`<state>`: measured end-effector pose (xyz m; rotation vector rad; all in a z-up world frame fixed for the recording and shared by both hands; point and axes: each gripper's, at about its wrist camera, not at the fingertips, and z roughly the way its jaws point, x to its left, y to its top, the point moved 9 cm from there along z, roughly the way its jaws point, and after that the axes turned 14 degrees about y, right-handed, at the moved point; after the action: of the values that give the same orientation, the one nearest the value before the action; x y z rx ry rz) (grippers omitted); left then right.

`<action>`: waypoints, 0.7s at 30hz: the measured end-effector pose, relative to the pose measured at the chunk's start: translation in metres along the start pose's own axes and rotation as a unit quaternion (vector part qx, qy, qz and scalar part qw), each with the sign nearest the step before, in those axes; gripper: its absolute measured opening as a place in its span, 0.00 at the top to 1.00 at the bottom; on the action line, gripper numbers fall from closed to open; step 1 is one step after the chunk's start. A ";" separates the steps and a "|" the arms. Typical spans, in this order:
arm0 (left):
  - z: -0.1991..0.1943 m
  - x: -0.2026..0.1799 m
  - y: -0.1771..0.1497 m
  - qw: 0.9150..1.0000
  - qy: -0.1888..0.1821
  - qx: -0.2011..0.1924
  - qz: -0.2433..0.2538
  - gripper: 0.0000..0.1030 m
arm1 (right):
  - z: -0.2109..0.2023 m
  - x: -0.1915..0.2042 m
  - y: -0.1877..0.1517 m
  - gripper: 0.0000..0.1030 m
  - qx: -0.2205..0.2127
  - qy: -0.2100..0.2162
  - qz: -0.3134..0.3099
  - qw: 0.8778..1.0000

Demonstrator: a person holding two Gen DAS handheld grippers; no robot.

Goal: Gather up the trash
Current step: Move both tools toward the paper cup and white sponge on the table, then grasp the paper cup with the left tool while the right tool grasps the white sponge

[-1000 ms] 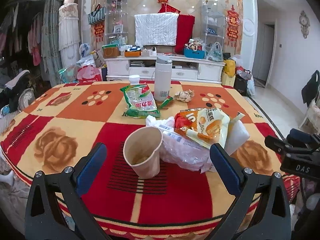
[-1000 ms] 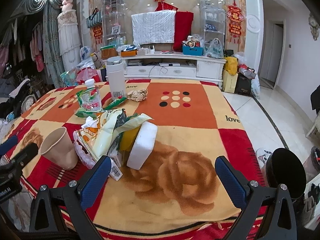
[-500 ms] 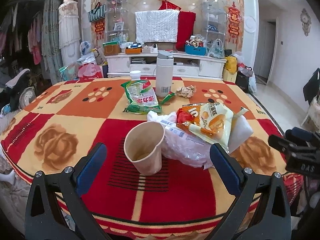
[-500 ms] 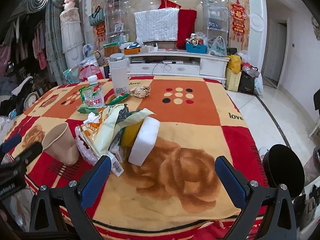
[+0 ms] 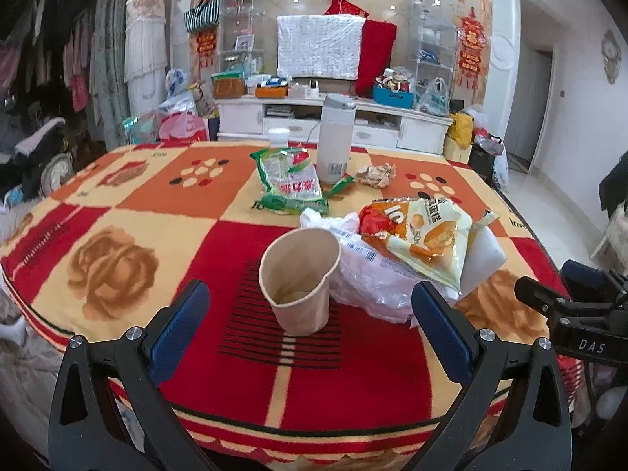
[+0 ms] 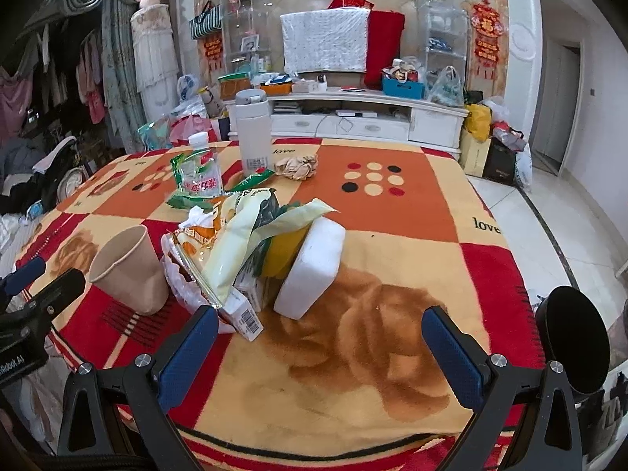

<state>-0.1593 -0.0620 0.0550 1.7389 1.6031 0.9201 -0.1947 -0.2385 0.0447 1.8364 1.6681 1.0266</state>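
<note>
The left tool point(image 5: 310, 314) stands wide apart with nothing between its blue-padded fingers point(image 5: 178, 324), poised over the near edge of the round table point(image 5: 117, 212) covered in a red, orange and cream patterned cloth. Straight ahead of it, centred in the gap between the fingers and not touched by either, sits a tan paper cup point(image 5: 300, 278), upright with a slight lean and a pinched rim. Just right of the cup and touching it lies a crumpled clear plastic bag point(image 5: 369, 286) with a barcode label, and on top of that rests an orange and pale yellow snack packet point(image 5: 422, 235). A white foam block point(image 5: 484, 257) leans at the right end of this heap, ahead of the right finger. Farther ahead lie a green and clear plastic wrapper point(image 5: 290, 186), a tall white thermos flask point(image 5: 334, 139) standing upright, and a ball of crumpled brown paper point(image 5: 376, 174) just right of the flask.

The right tool point(image 6: 320, 347) is likewise spread wide and empty, over a brown rose motif on the cloth. The heap lies ahead and to its left: the foam block point(image 6: 312, 271) tilted on edge, the snack packet point(image 6: 235, 247) draped above a small white carton with a barcode point(image 6: 243, 312), which reaches just beside the tip of the left finger point(image 6: 188, 357). The paper cup point(image 6: 127, 269) stands farther left, beyond that finger. The flask point(image 6: 254, 129) and crumpled paper point(image 6: 297, 167) are far ahead. A black round object point(image 6: 571, 351) sits off the table edge to the right.
</note>
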 end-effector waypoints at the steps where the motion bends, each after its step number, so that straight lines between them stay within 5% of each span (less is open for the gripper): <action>1: 0.003 0.000 -0.002 1.000 0.000 0.005 0.000 0.00 | 0.001 0.000 -0.001 0.00 0.000 0.000 0.000 1.000; 10: 0.023 0.017 -0.012 0.999 0.018 0.031 -0.021 0.01 | 0.018 -0.004 0.002 0.00 0.008 0.017 -0.002 1.000; 21: 0.041 0.028 -0.016 0.998 -0.012 0.055 -0.026 0.01 | 0.025 0.005 -0.004 0.00 0.017 0.067 -0.021 0.997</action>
<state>-0.1344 -0.0316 0.0210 1.7664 1.7049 0.7972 -0.1777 -0.2293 0.0277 1.7798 1.8052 1.1317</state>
